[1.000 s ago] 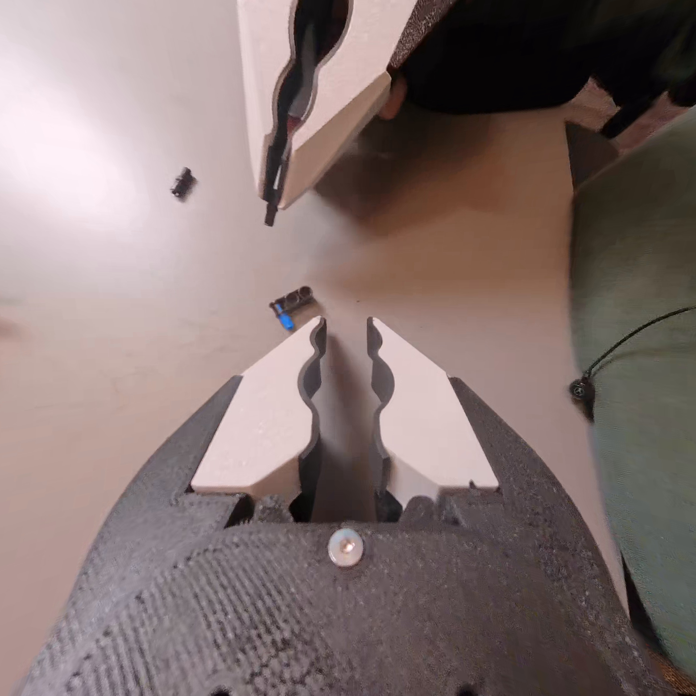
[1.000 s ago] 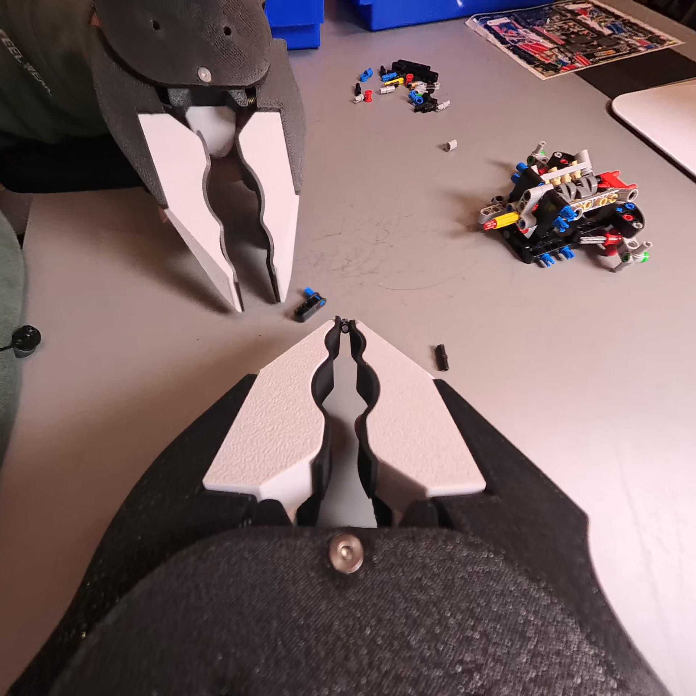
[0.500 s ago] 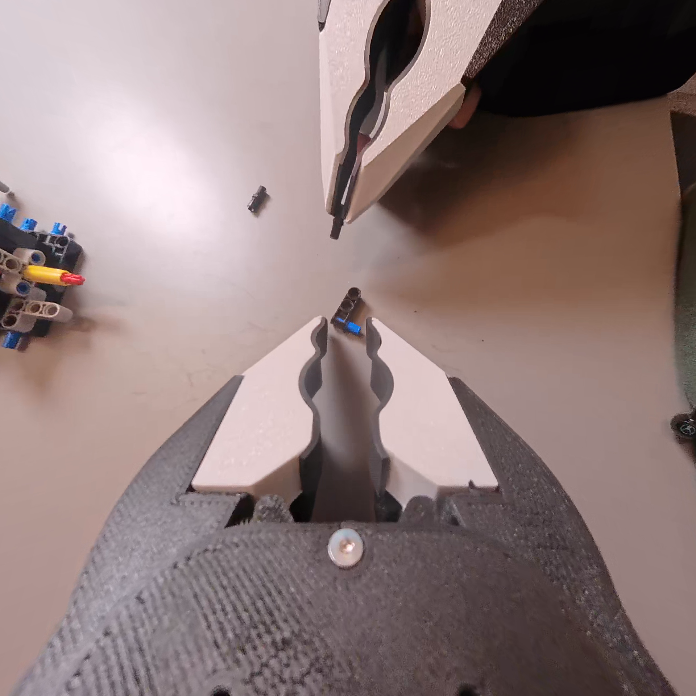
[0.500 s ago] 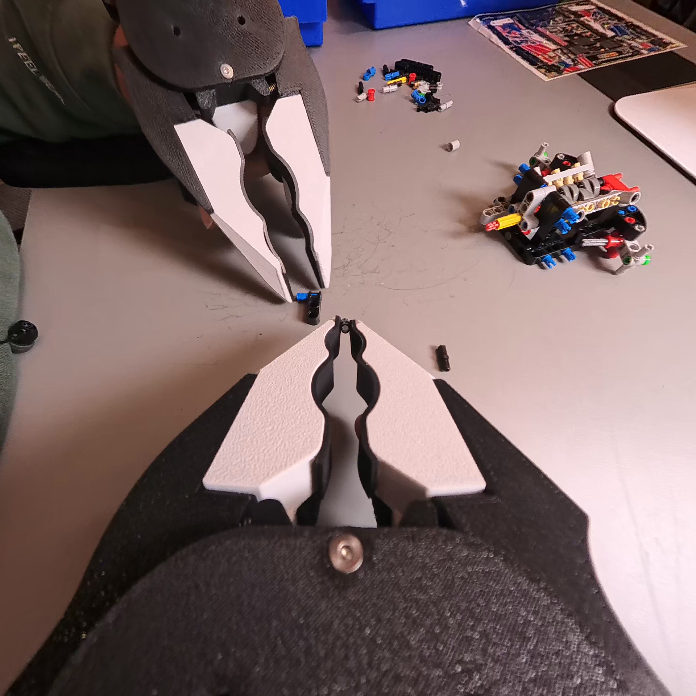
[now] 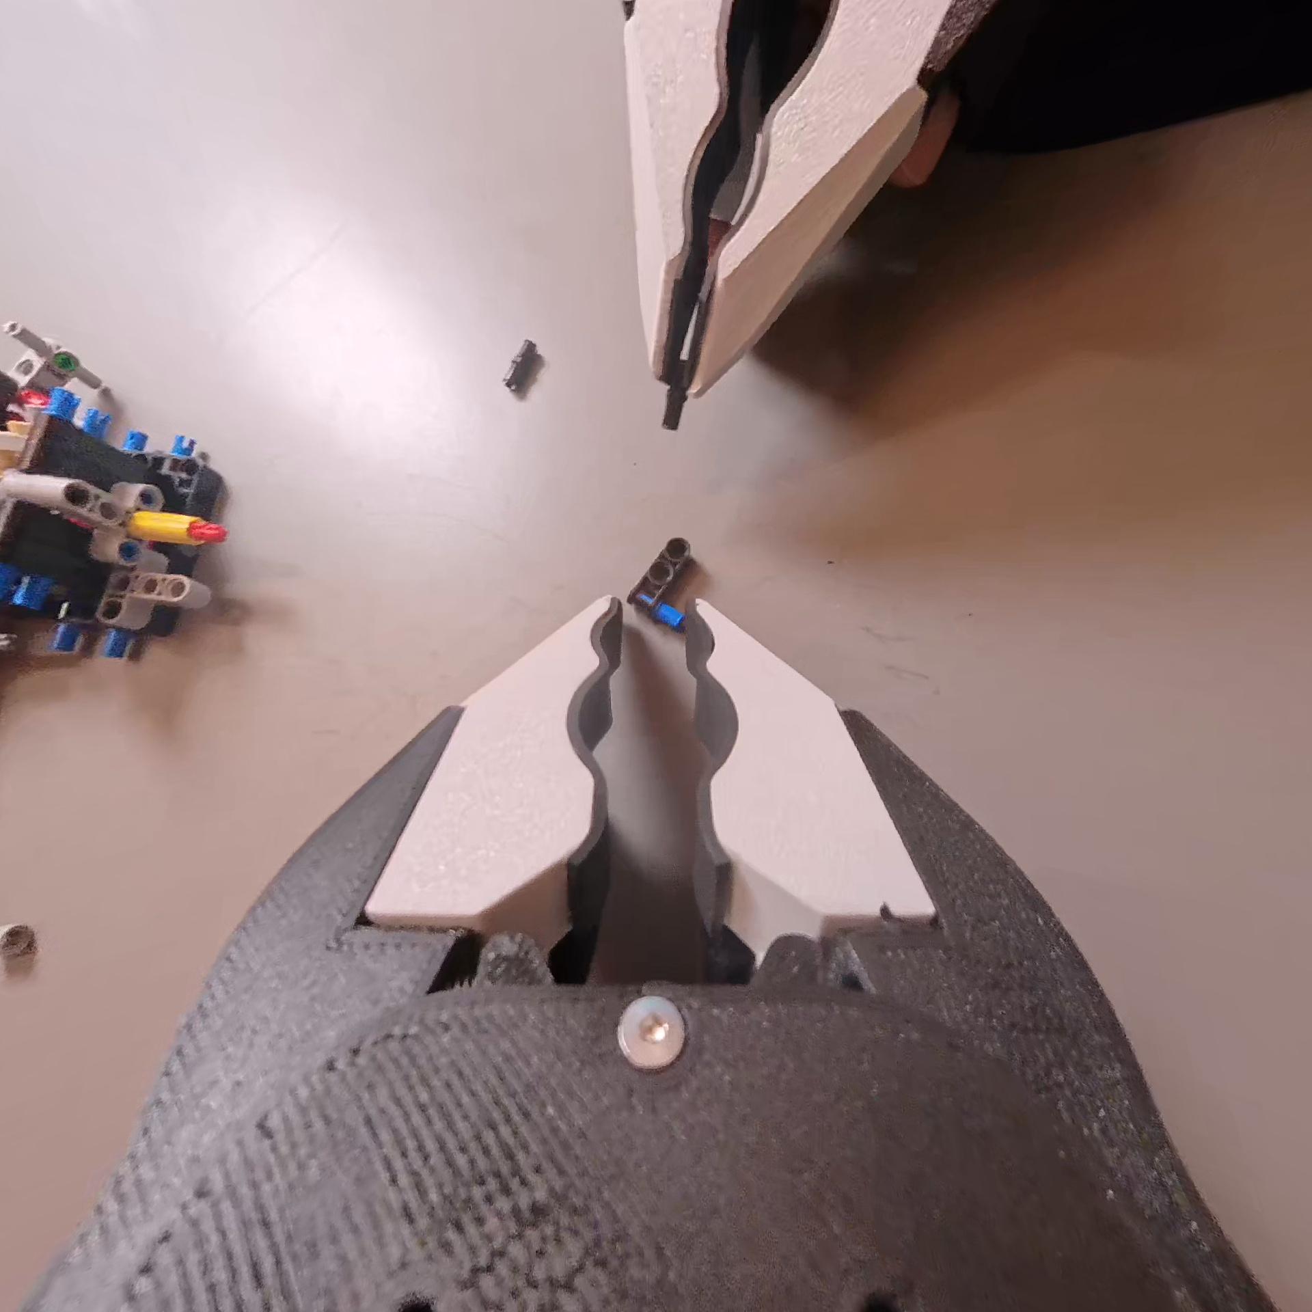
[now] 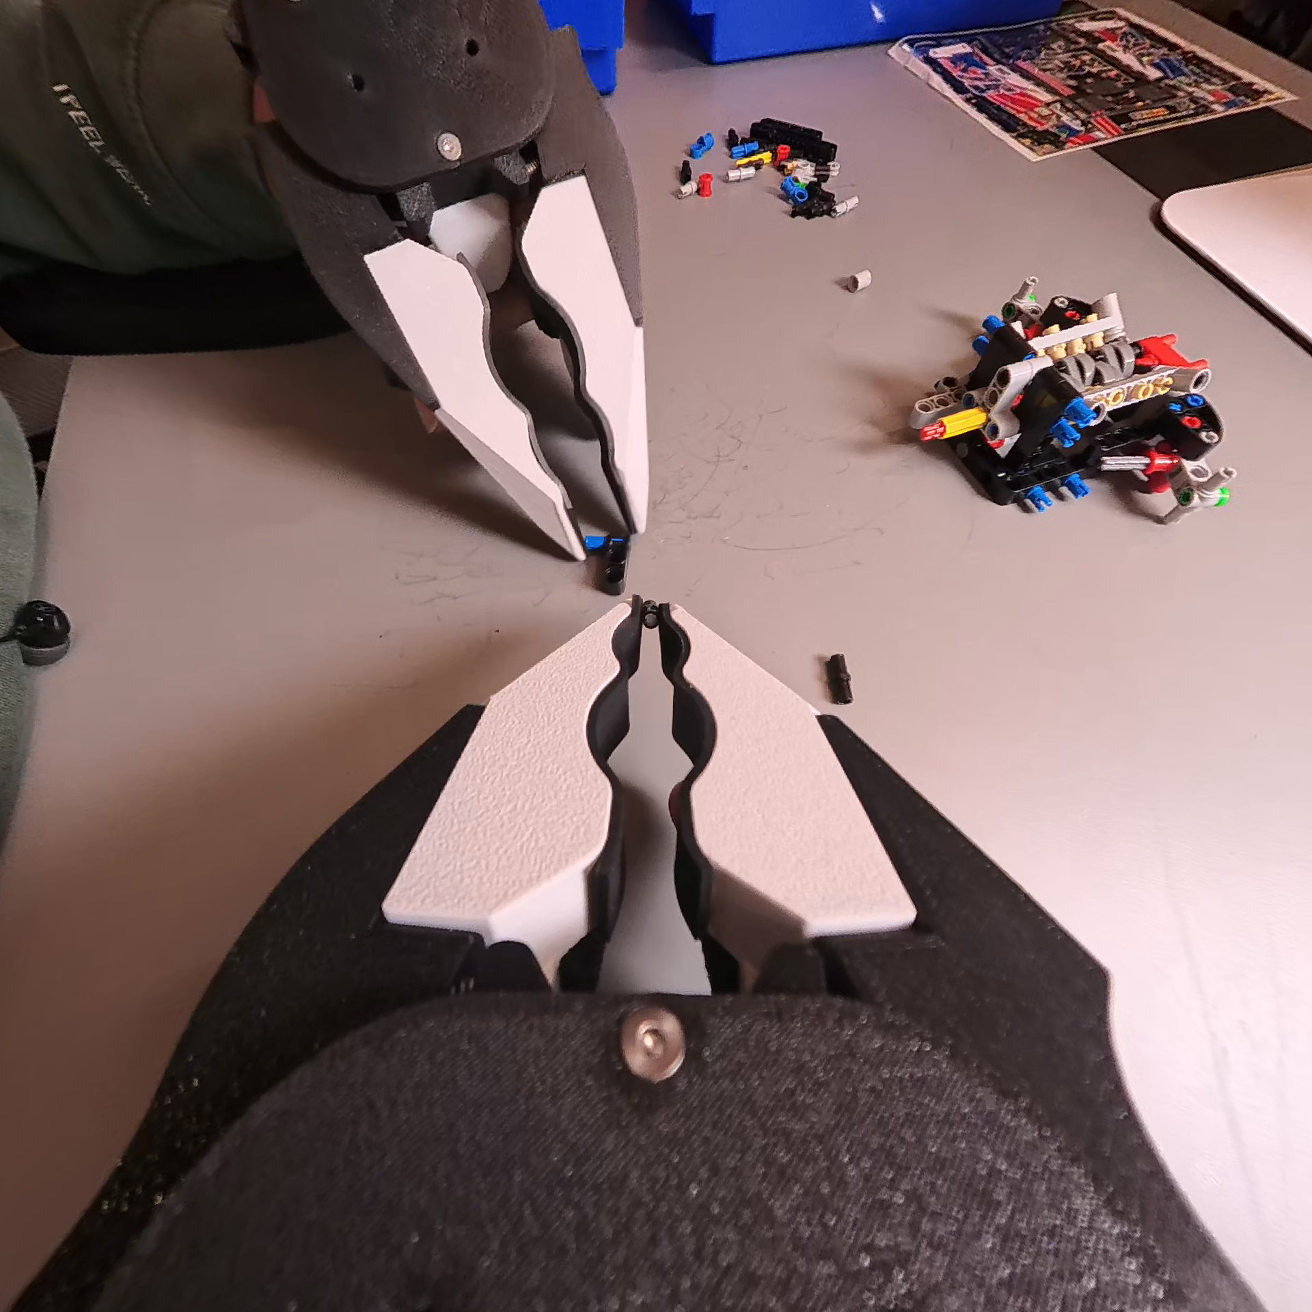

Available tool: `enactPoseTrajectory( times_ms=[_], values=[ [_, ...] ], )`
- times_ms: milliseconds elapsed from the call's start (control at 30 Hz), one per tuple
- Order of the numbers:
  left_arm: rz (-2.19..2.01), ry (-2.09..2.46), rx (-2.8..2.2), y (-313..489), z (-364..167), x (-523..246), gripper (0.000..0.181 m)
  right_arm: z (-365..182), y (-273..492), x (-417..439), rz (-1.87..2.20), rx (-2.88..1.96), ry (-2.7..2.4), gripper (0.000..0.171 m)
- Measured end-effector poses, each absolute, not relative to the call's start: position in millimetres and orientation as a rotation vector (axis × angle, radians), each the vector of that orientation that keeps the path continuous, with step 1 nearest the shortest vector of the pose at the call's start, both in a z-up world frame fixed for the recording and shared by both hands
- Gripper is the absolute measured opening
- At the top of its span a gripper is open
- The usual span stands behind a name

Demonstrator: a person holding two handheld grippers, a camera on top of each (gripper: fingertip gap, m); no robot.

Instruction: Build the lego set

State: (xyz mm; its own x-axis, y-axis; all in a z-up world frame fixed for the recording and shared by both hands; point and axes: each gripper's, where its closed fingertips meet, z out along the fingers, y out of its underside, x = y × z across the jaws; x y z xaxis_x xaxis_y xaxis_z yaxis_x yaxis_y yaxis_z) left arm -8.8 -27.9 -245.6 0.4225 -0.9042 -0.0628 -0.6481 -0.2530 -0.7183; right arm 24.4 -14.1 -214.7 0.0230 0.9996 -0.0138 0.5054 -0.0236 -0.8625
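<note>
**A:** Start at the jaws. What are they doing?

**B:** The right gripper (image 6: pixel 649 616) is clenched on a small black pin (image 5: pixel 671 415) that pokes out past its tips. The left gripper (image 5: pixel 654 609) is released, its jaws parted, with the tips down at the table (image 6: pixel 923 816) on either side of the blue pin end of a short black connector (image 5: pixel 664 576). I can't tell whether they touch it.

**B:** In the right wrist view that connector lies at twelve o'clock, just beyond the right gripper's tips. A second, loose black pin (image 6: pixel 838 678) lies near them at three o'clock.

**A:** And the build itself?

**B:** One partly built model (image 6: pixel 1079 412) sits well apart at about two o'clock: black frame, grey beams, blue pins, a yellow axle, red bits. I'd judge the set well started but far from finished, since a pile of loose parts (image 6: pixel 774 167) waits at twelve o'clock, farther off. The step in hand looks like fitting the held pin into the connector.

**A:** Counts?

**B:** Two grippers, two black pins, one connector, one model, one pile. Also one lone grey bush (image 6: pixel 859 281) at one o'clock, one instruction sheet (image 6: pixel 1079 78) and two blue bins (image 6: pixel 838 28) at the far edge. The pile's pieces are too small to count.
</note>
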Motion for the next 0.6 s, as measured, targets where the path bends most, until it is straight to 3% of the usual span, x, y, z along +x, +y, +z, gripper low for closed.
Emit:
enactPoseTrajectory(
  times_ms=[300, 600],
  values=[
    [-0.325, 1.145, -2.020, 1.2, -240.3, -31.2, 0.015, -215.1, -14.6, 24.4, 0.913, -1.611, -1.567, 0.003],
    [-0.607, 1.180, -2.070, -28.6, -233.9, -16.6, 0.019, -215.2, -13.7, 24.7, 0.913, -1.614, -1.561, 0.003]
  ],
)
